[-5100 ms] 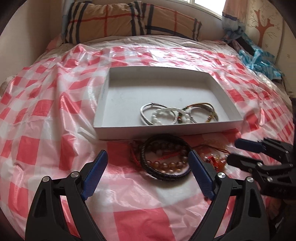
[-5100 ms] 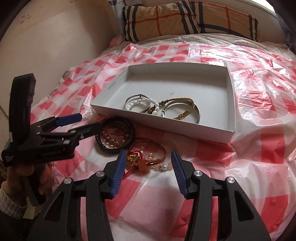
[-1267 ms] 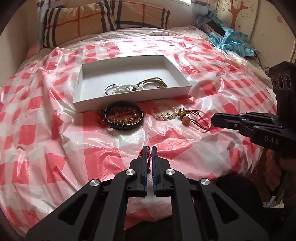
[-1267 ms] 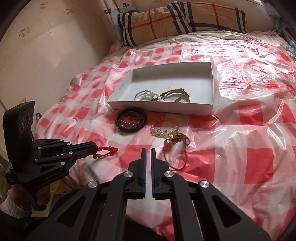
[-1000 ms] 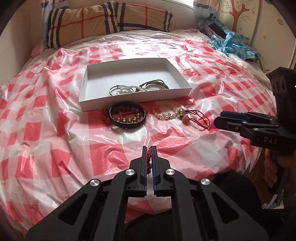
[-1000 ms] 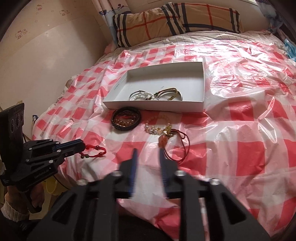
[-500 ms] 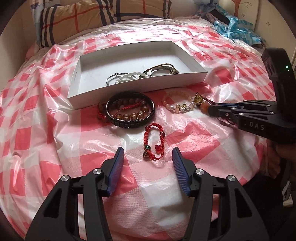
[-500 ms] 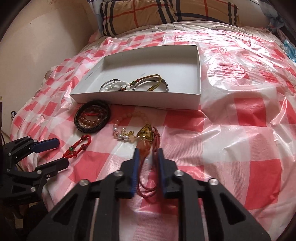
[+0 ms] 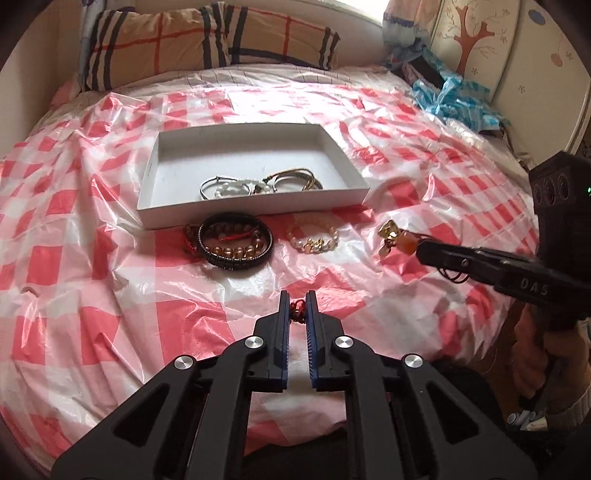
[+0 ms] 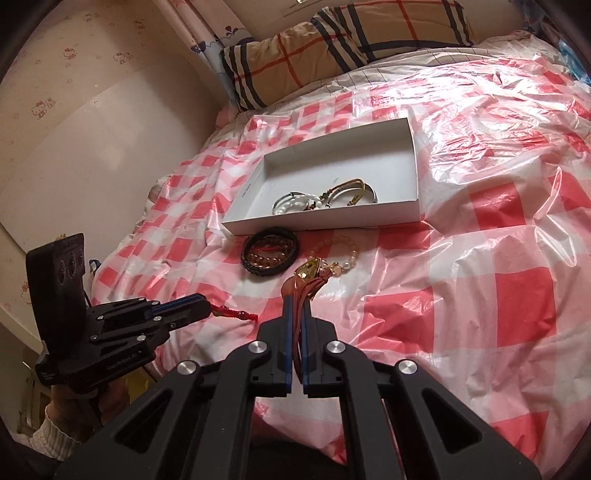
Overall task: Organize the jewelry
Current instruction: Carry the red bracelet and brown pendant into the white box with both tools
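Daylight is soft and even in both views, entering from the window [image 9: 365, 9] behind the pillow [image 9: 207, 37]. White glare streaks the creases of the checked plastic sheet [image 10: 498, 122], strongest on the right wrist view's far side. Shadows under the white tray [image 9: 255, 206] are faint. Focus is sharp at centre. Fisheye curvature bends the bed outline, and dark vignetting fills all corners.
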Demonstrator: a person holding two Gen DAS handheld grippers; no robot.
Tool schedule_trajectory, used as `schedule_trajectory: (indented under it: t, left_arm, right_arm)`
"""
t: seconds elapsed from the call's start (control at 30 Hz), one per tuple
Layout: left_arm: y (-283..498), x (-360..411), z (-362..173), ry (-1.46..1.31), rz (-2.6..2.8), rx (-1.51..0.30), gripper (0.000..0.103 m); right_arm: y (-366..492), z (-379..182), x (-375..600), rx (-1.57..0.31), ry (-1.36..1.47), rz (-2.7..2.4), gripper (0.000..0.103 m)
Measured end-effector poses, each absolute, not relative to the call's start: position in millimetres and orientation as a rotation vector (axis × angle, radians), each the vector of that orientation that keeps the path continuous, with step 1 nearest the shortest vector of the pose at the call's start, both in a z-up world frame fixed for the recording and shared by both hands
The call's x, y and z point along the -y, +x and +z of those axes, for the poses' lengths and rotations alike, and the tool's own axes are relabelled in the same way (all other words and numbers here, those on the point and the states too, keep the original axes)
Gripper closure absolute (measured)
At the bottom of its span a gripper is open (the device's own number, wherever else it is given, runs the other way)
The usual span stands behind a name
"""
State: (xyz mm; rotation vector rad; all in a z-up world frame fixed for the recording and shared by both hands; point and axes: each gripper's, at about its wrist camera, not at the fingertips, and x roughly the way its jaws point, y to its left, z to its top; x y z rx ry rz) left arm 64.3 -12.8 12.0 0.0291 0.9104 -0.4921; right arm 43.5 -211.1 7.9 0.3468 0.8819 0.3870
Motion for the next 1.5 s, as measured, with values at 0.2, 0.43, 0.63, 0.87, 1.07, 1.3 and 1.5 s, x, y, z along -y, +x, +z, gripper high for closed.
schedule_trajectory:
  t: [0.2, 0.43, 0.63, 0.87, 1.07, 1.3, 1.5]
  left_arm:
    - [38.2, 4.7, 40.1, -0.016, -0.45, -0.809, 0.095]
    - [35.0, -9.1, 54.6, -0.042, -0.385, -0.736, 0.095]
    - [47.7, -22.3, 52.3, -0.061, -0.359, -0.731, 0.095]
    - [61.4, -22.8, 46.4, -0.046, -0.334, -0.731, 0.095]
    - [69.4, -20.0, 45.7, -0.026, -0.31, -0.72, 0.095]
    - [80.3, -16.3, 42.9, -0.011, -0.292, -0.715, 0.095]
    - [89.5, -12.1, 45.0, -0.013, -0.301, -0.704, 0.095]
  right_arm:
    - [25.7, 24.6, 190.7, -0.821, 0.28, 0.35, 0.099]
    - [26.9, 29.0, 186.0, -0.791, 0.256, 0.334, 0.099]
    - [37.9, 26.1, 189.2, -0.778, 0.274, 0.323, 0.099]
    - [56.0, 24.9, 180.7, -0.757, 0.259, 0.331, 0.099]
    - [67.6, 26.1, 174.6, -0.742, 0.238, 0.334, 0.099]
    - [80.7, 25.3, 172.3, -0.728, 0.234, 0.33, 0.099]
    - [91.9, 25.4, 170.4, -0.711, 0.243, 0.325, 0.099]
